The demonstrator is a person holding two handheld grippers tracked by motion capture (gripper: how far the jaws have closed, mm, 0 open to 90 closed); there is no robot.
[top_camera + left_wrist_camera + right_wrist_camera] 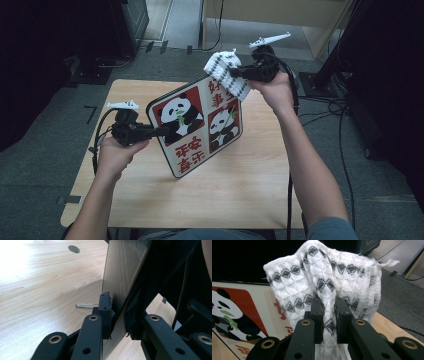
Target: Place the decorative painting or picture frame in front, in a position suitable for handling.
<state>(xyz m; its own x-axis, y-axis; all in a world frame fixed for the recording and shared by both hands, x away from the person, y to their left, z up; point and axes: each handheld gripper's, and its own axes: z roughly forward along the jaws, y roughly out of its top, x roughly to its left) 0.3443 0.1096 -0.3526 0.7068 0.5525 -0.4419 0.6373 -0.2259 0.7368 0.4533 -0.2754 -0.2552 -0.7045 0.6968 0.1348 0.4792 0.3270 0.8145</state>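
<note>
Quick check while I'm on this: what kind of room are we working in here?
Probably a lab or recording workspace, not a home. A small wooden table stands on grey carpet, cables trail over the floor, and dark stands and equipment ring the table.

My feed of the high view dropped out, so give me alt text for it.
The left claw holds a panda picture board tilted up off the wooden table, clamped on its edge. The right claw presses a white patterned cloth against the board's top corner.
</note>
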